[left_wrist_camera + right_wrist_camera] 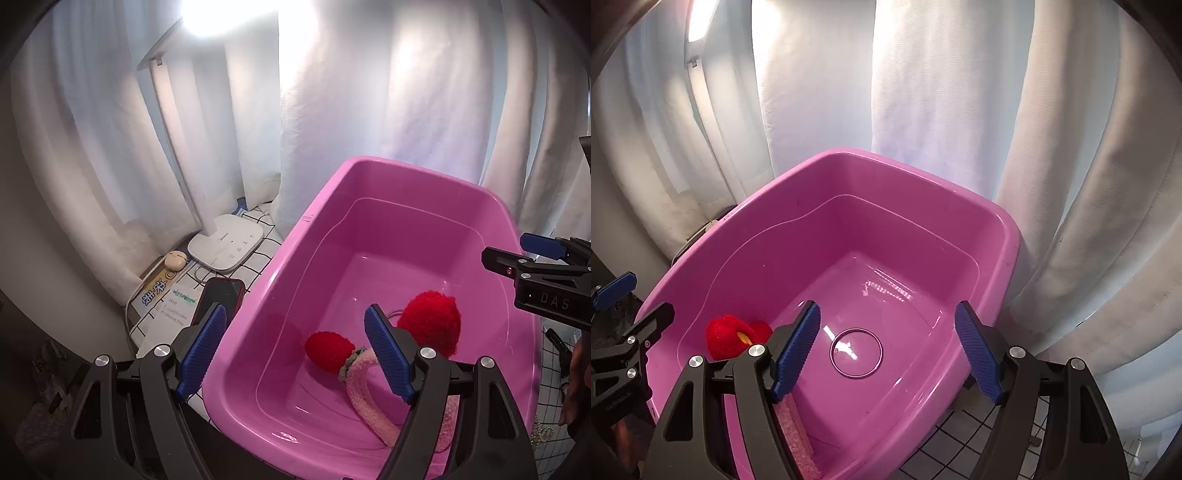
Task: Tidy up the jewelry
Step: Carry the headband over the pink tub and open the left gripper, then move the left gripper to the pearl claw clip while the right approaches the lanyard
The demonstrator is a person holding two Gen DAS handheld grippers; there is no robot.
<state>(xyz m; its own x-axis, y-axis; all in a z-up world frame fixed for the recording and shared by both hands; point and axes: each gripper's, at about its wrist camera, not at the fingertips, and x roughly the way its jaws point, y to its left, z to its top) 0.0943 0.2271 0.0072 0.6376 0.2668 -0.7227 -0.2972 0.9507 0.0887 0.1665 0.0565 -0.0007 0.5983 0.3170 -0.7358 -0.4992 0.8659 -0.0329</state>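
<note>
Pink tub holds fuzzy headband with 2 red pompoms, plus clear bangle; both grippers' fingers apart, empty.

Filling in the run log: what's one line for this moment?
left gripper open, empty | right gripper open, empty | pink tub holds fuzzy headband, clear bangle

Pink plastic tub, open-topped. Inside: fuzzy pink headband with two red pom-poms, laid at the left end; thin clear bangle flat on the floor.
</note>
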